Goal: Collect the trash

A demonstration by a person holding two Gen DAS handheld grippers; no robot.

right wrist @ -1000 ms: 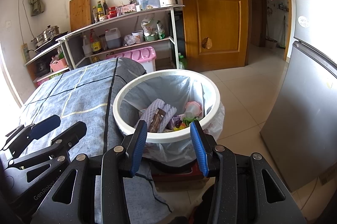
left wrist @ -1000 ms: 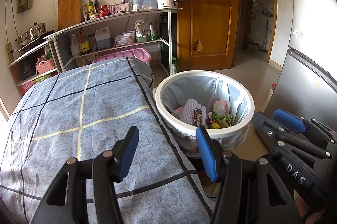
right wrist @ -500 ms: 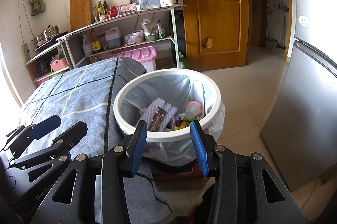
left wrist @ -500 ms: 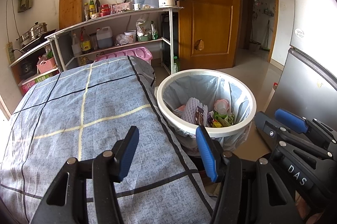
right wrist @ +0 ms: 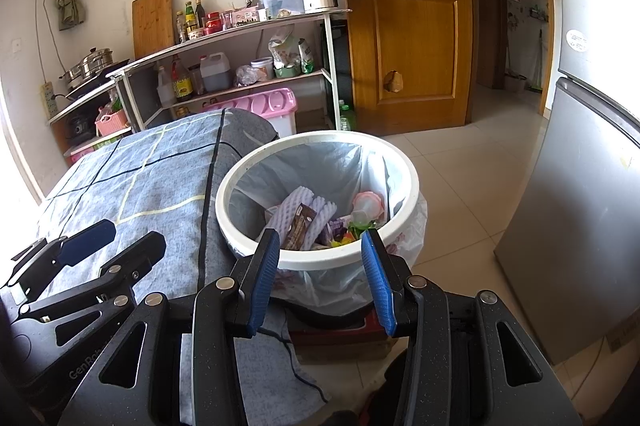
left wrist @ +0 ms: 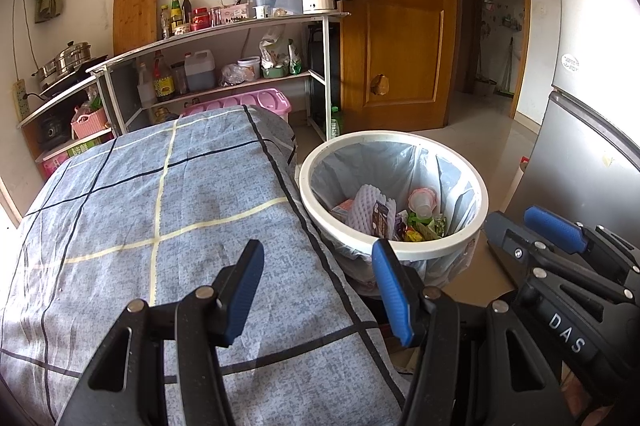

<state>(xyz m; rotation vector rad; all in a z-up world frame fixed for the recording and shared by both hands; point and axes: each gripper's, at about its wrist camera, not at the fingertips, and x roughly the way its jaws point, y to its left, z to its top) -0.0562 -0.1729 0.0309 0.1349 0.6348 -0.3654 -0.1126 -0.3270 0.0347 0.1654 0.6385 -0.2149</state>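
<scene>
A white round trash bin [left wrist: 394, 253] with a pale blue liner stands right of the table; it also shows in the right wrist view [right wrist: 320, 260]. Inside lie a purple foam net [right wrist: 294, 207], a brown wrapper [right wrist: 298, 228], a pink cup [right wrist: 366, 203] and other wrappers. My left gripper [left wrist: 318, 290] is open and empty above the table's right edge. My right gripper [right wrist: 320, 276] is open and empty just in front of the bin's near rim. Each gripper shows in the other's view, the right one [left wrist: 560, 266] and the left one [right wrist: 80, 258].
The table carries a blue-grey checked cloth [left wrist: 160, 209]. Metal shelves [left wrist: 224, 65] with bottles, a kettle and a pink tub stand at the back. A wooden door [left wrist: 392, 25] is behind the bin. A grey fridge [right wrist: 580, 205] stands at the right. A box [right wrist: 340, 340] sits under the bin.
Both grippers have drawn back a little from the bin, which looks slightly farther. Both stay open and empty.
</scene>
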